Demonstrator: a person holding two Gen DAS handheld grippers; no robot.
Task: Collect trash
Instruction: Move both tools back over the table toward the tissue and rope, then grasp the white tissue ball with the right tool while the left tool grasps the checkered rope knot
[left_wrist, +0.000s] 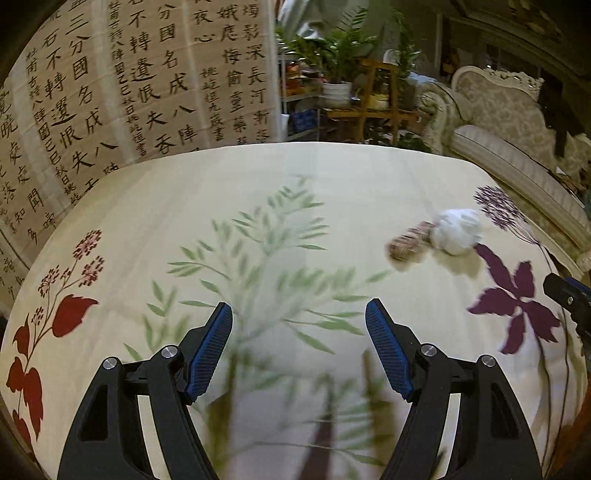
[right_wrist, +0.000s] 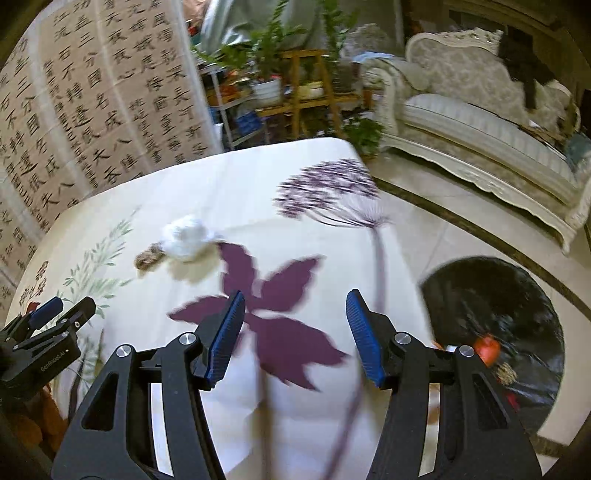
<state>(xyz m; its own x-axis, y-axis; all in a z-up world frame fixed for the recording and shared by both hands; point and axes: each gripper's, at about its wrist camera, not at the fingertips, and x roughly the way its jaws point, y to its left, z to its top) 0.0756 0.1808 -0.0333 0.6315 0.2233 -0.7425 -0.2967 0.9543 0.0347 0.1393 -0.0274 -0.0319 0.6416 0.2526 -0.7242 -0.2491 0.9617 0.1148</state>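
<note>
Big floral tablecloth (right_wrist: 229, 184) drapes smooth and slippery over the table; a bin (right_wrist: 517, 295) lined with glossy black plastic sits on the floor off its right edge. Near the far right corner: a fluffy white tissue wad (right_wrist: 184, 236) touching a brownish lump (right_wrist: 147, 258), maybe crumpled paper, too blurry. Left gripper (left_wrist: 299, 325) and right gripper (right_wrist: 295, 317) hover spread and empty. A sloppy pinch could snag cloth or flick the light wad off.
</note>
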